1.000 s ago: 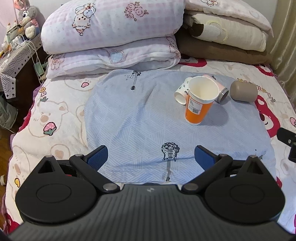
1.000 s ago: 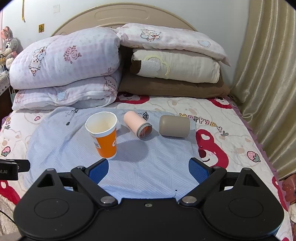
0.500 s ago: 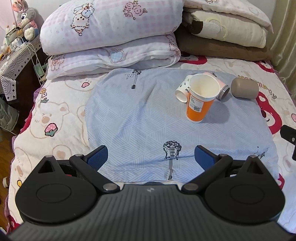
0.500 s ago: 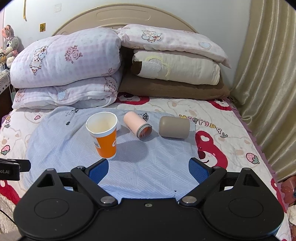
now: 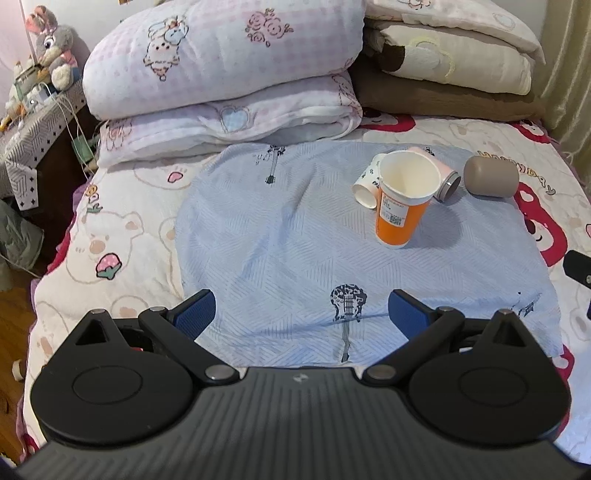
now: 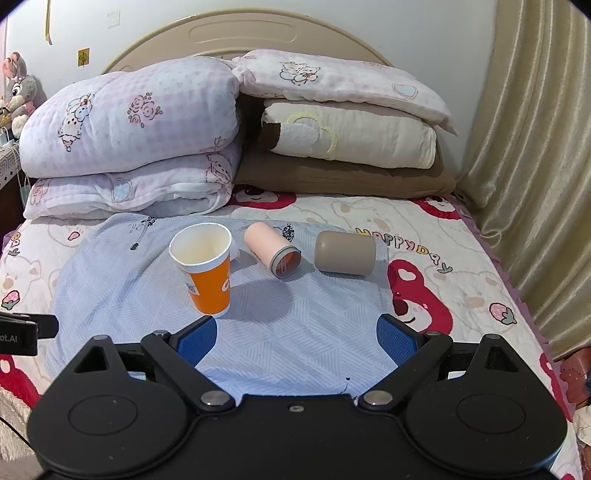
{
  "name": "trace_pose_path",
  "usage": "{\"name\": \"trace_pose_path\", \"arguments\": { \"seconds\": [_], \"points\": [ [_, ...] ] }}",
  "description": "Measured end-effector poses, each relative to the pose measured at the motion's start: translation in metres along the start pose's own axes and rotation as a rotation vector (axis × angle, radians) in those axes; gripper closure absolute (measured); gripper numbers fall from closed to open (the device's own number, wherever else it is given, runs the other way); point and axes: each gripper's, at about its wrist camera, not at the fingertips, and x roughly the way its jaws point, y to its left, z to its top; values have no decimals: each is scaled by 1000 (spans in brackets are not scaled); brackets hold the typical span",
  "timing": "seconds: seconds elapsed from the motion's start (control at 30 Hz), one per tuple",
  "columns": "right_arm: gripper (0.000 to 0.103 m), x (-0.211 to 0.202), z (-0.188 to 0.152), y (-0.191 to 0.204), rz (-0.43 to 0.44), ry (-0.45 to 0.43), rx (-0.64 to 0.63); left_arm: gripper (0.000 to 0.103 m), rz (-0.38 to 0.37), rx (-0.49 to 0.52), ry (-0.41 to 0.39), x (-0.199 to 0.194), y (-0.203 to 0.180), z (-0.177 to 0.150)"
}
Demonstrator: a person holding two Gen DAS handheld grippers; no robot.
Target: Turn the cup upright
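Home bedroom, bed headboard (image 6: 243, 33), stacked pillows (image 6: 133, 114), cartoon bedsheet (image 6: 424, 236), curtain (image 6: 535, 147), plush rabbit (image 5: 55, 40)

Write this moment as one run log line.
orange paper cup: upright | pink cup, taupe cup: on side | left gripper, right gripper: open, empty

- The sheet (image 6: 424, 236) bears yellow letters, upside down to the right wrist camera, seemingly "HAPPY DAY".
- The left gripper (image 6: 18, 334) shows white letters "ot.AI", cut off.
- The orange cup (image 5: 400, 218) carries a printed label, too small to read.
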Motion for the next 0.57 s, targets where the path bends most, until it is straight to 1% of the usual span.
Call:
{"name": "trace_pose_path", "arguments": {
  "seconds": [0.23,0.57],
  "points": [
    [7,1,-1,1,-2,2,-3,2,2,19,-6,-3,-5,0],
    [7,1,-2,-1,0,3,2,2,5,17,-11,-4,-5,0]
  ]
}}
